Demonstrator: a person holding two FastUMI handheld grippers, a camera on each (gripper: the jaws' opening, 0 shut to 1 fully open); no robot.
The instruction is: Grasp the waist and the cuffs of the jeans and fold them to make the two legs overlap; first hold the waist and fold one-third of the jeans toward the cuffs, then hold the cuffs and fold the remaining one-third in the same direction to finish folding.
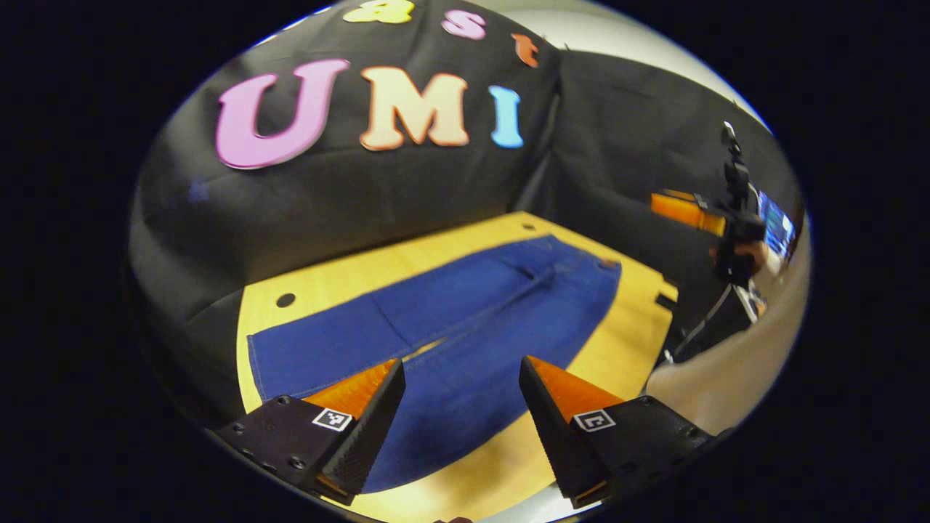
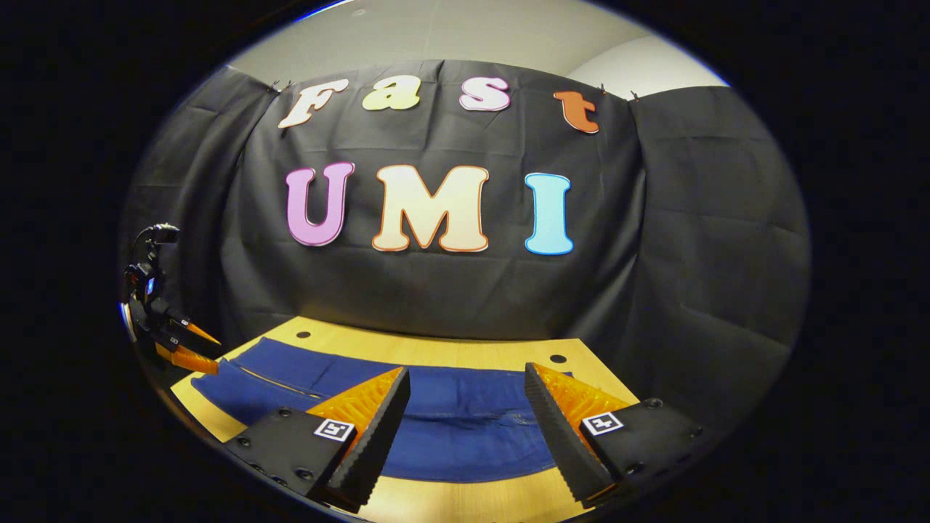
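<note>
Blue jeans (image 1: 465,319) lie flat on the wooden table (image 1: 341,280), both legs side by side. Their cuffs are at the left and the waist at the far right in the left gripper view. My left gripper (image 1: 461,367) hovers open above the legs near the table's front edge, holding nothing. My right gripper (image 2: 466,370) is also open and empty, above the waist end of the jeans (image 2: 465,432). It appears again off the table's right end as the right gripper (image 1: 672,207), held up by a hand. The left gripper (image 2: 211,354) is seen at the far left over the cuffs.
Black cloth walls close in the table at the back and on the right. The tabletop (image 2: 436,352) has small round holes (image 1: 285,299) near its back edge. A stand and a screen (image 1: 774,225) are beyond the right end.
</note>
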